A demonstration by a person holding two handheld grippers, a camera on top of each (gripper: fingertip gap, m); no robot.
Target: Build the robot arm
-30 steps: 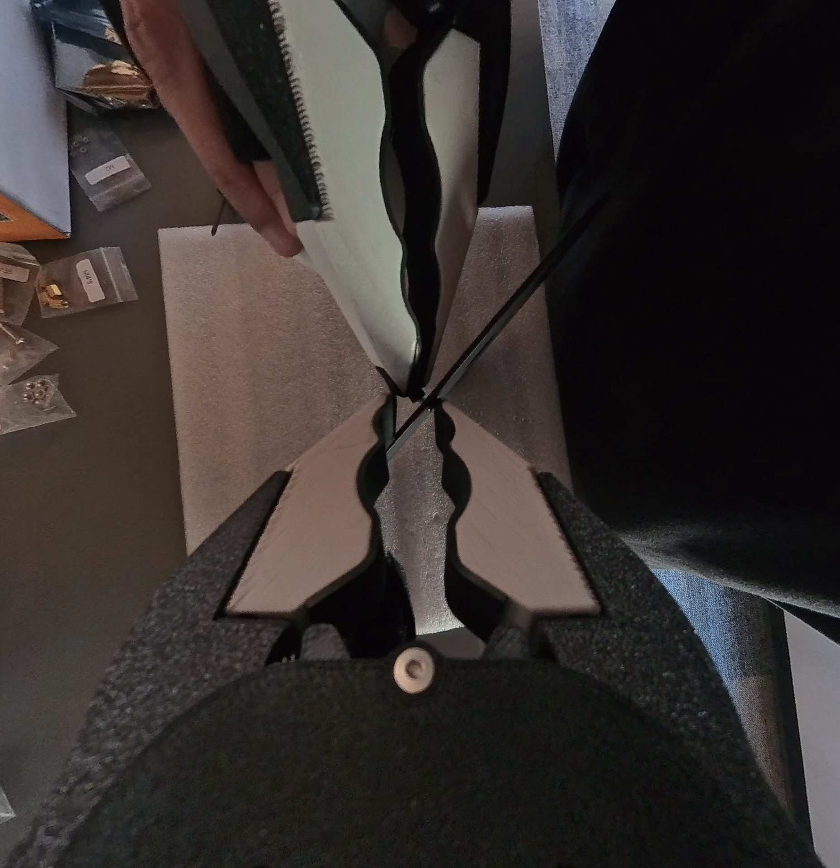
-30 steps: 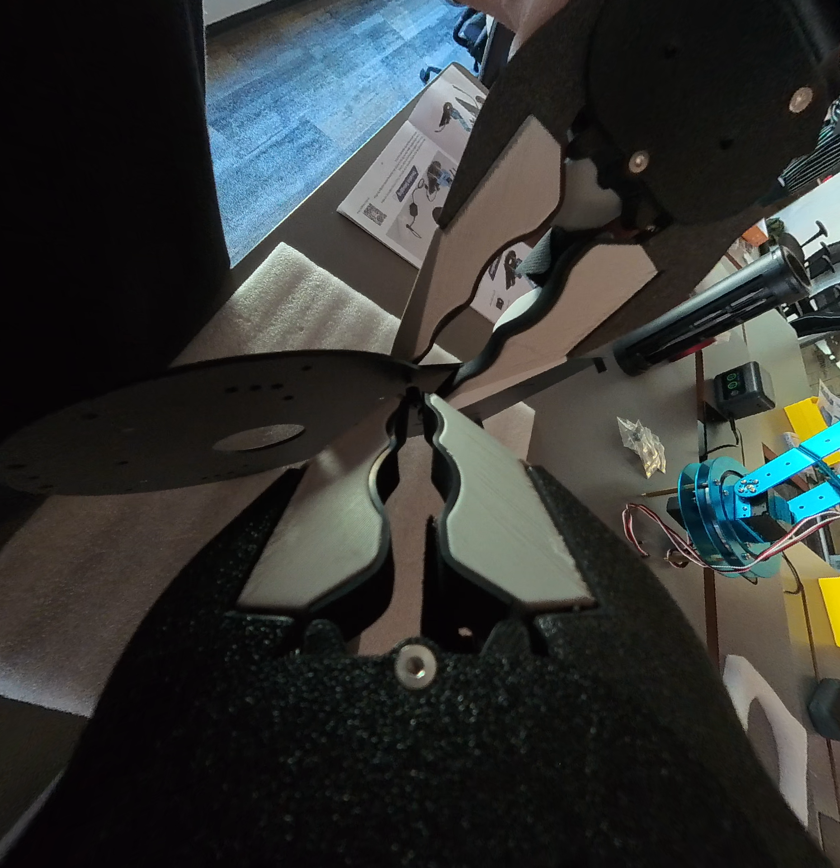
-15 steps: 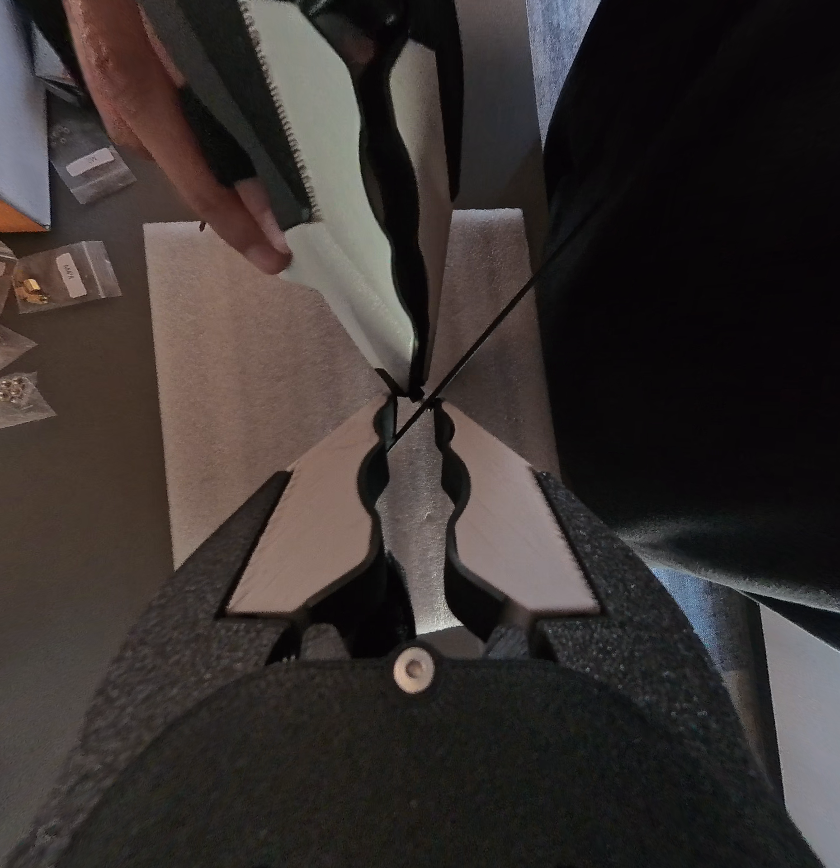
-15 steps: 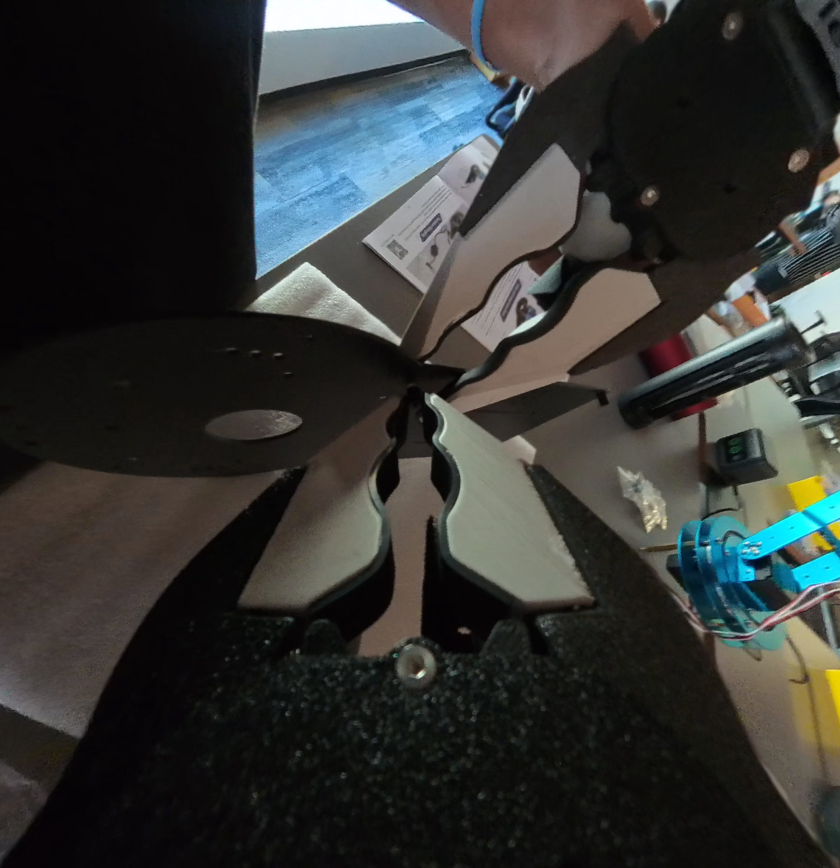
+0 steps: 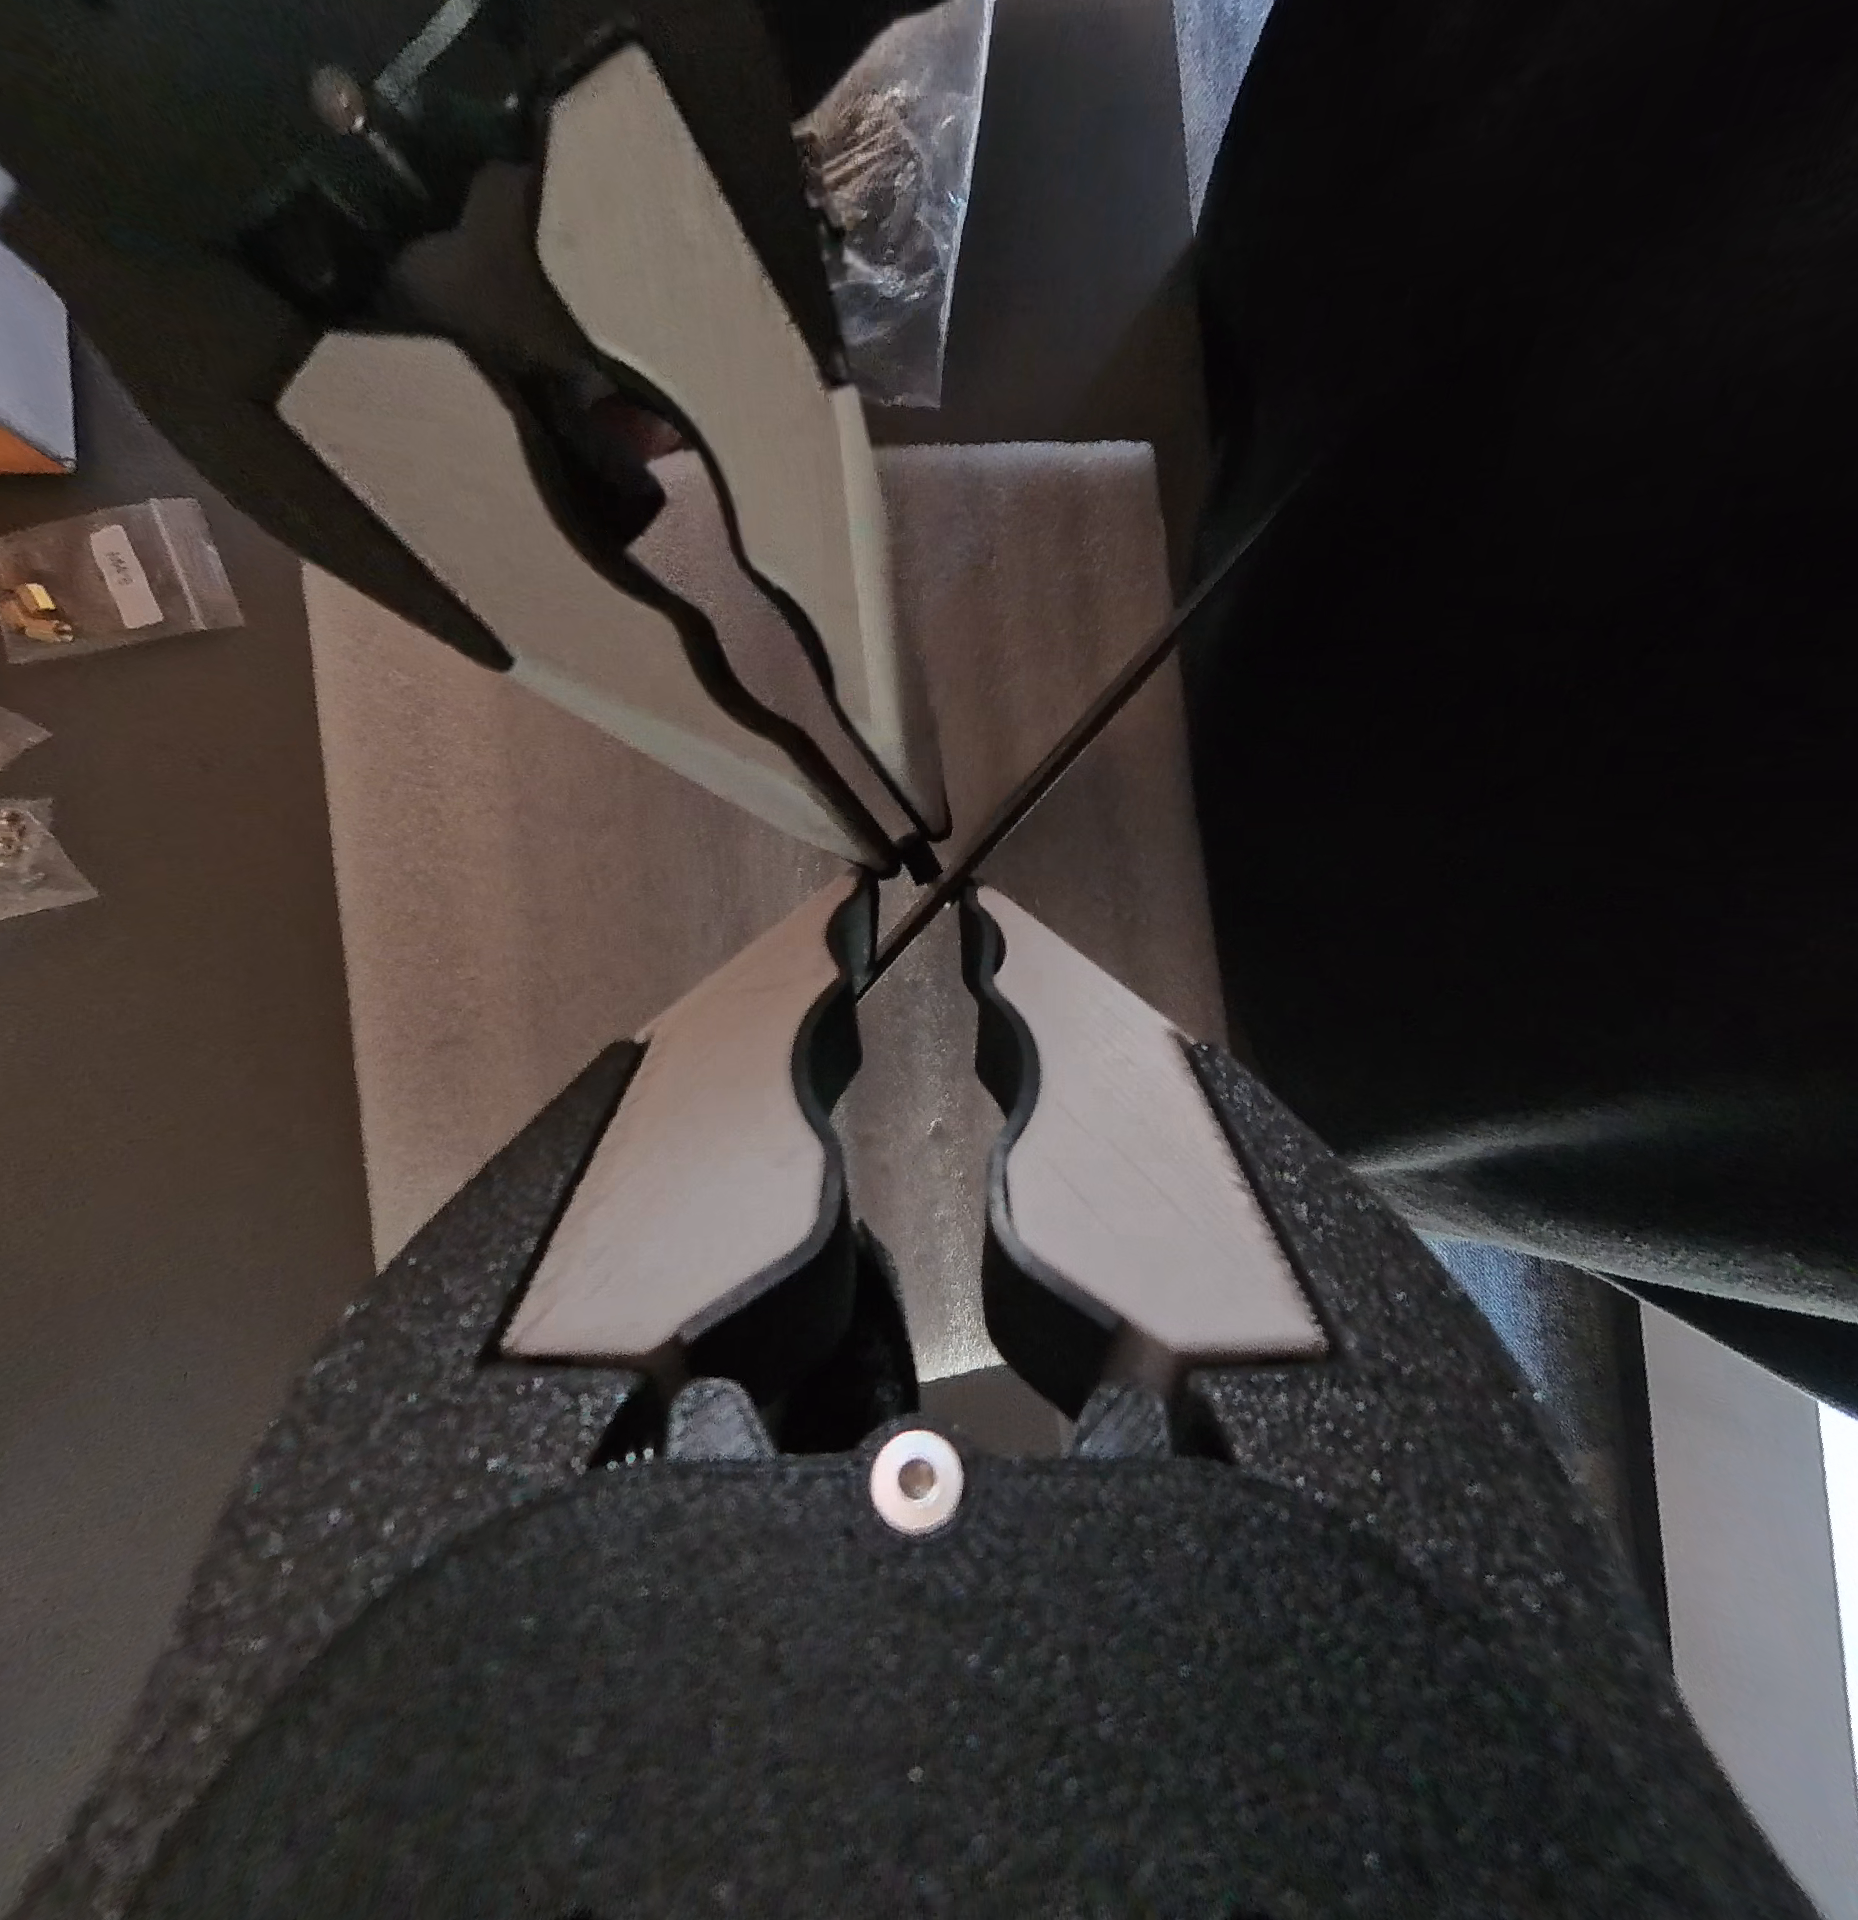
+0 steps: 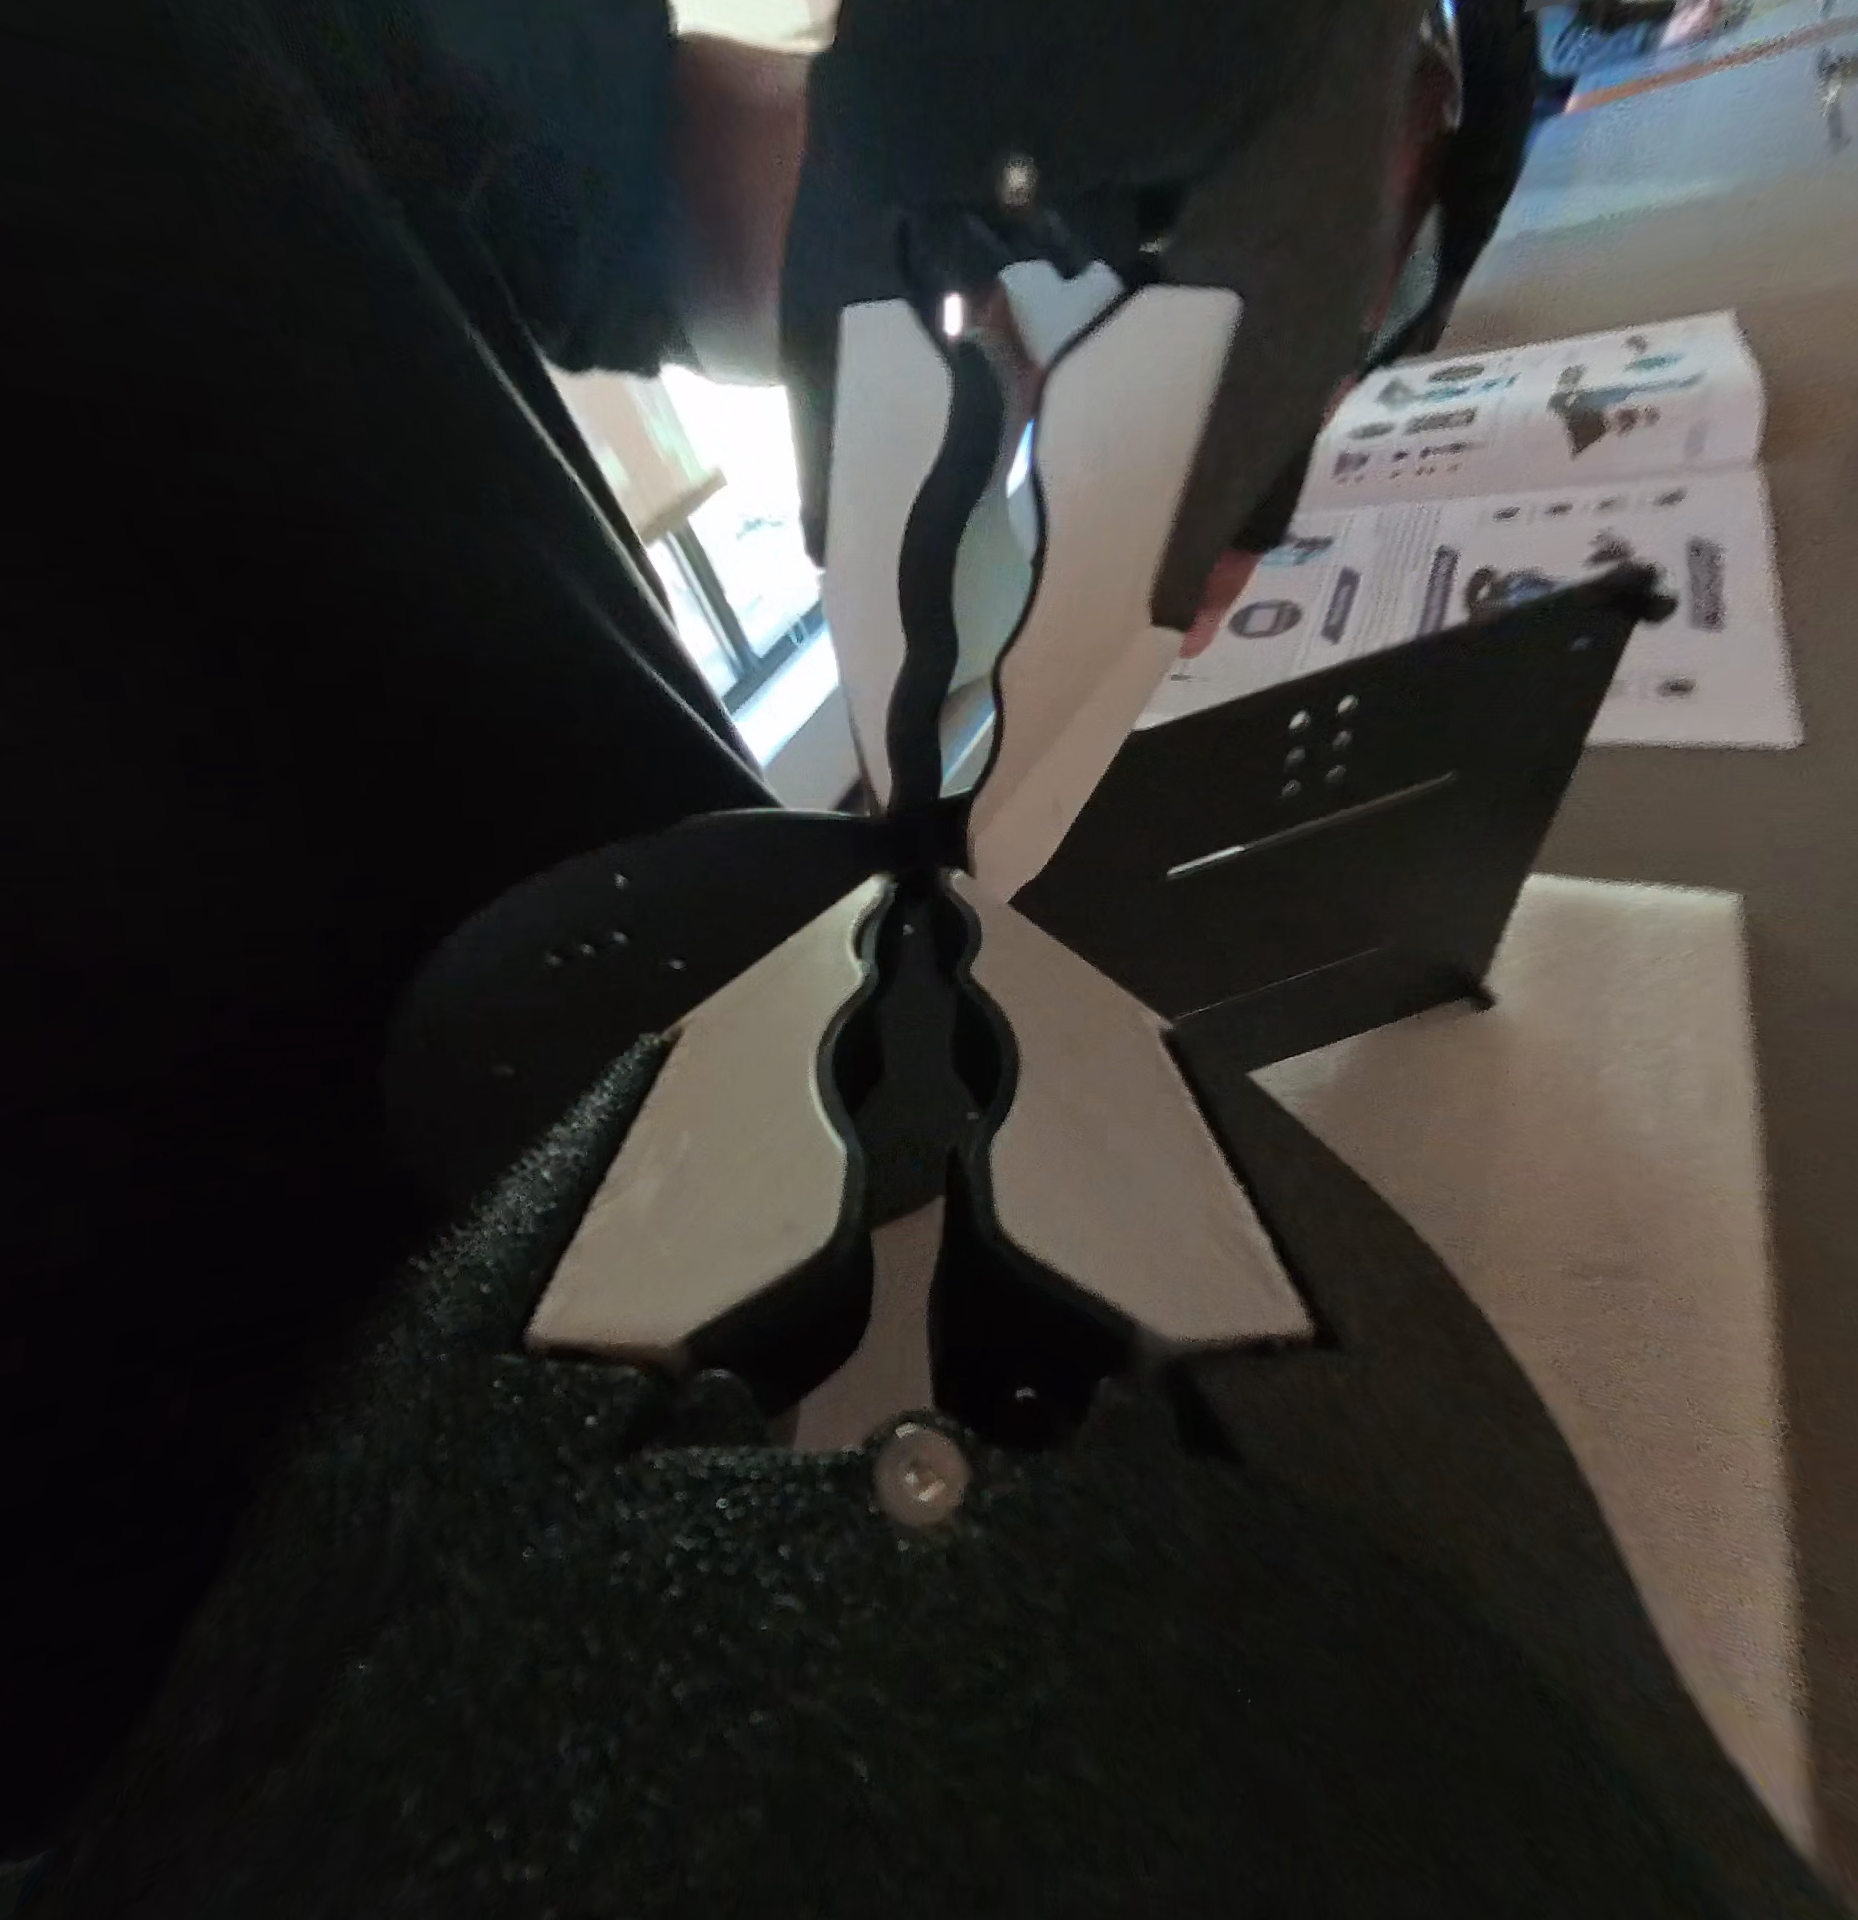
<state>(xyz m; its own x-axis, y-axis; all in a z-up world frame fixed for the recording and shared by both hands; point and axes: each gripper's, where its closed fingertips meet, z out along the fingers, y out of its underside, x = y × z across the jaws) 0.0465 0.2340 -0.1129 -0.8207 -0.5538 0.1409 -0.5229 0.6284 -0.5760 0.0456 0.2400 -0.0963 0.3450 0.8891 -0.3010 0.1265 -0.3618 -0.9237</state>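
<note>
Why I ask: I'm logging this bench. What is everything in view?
round plate: one, black, drilled, held at its edge above the foam
rectangular plate: one, black, holes and a slot, upright on the foam
foam sheet: one, white, on the table
leaflet: one, white, printed, beyond the foam
hardware bags: at least four, clear, left and far side of the table
box: one, blue and orange, far left
table: one, dark brown
person's clothing: black, right
left gripper: black and grey, on the round plate's edge
right gripper: same colours, pinching the same edge
</note>
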